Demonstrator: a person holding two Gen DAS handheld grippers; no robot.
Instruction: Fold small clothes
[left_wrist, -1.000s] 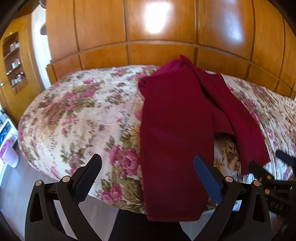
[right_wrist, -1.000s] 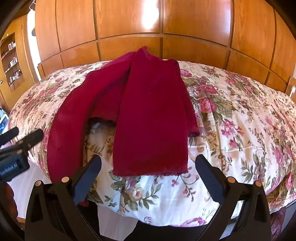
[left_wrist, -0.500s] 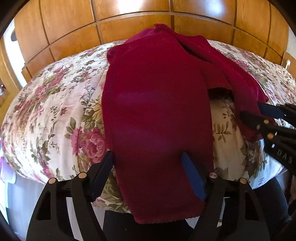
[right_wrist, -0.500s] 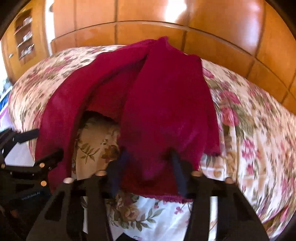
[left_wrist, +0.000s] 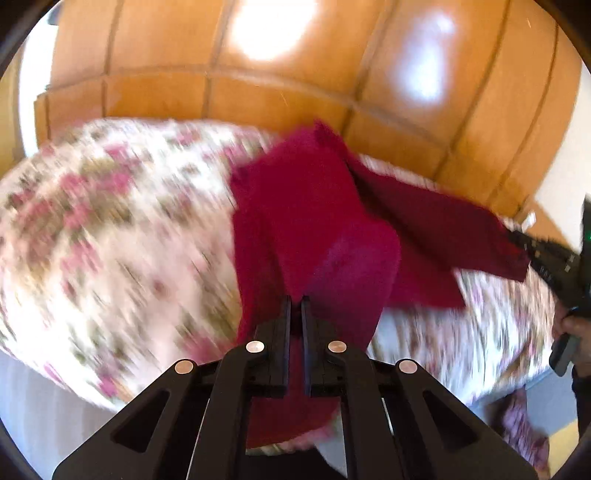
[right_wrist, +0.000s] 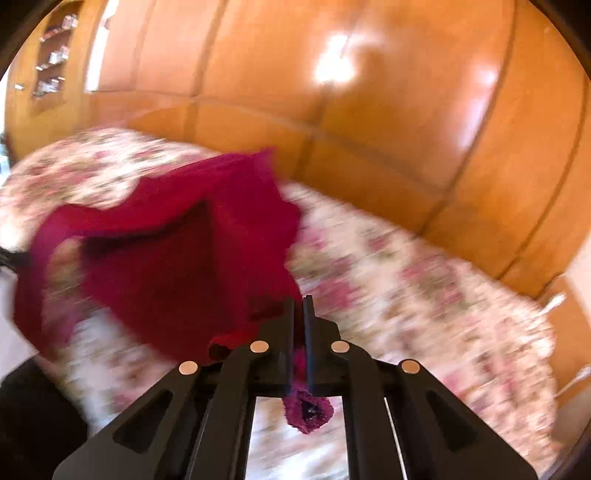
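Left gripper (left_wrist: 296, 301) and right gripper (right_wrist: 299, 301) both angle downward, jaws just closed tight, each pinching a fold of the red garment (left_wrist: 325, 229).

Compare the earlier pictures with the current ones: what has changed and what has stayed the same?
Both grippers were open; their jaws have just been closing. The left gripper and right gripper now pinch the red garment, lifting its near ends off the floral bedspread. The bedspread is unchanged.
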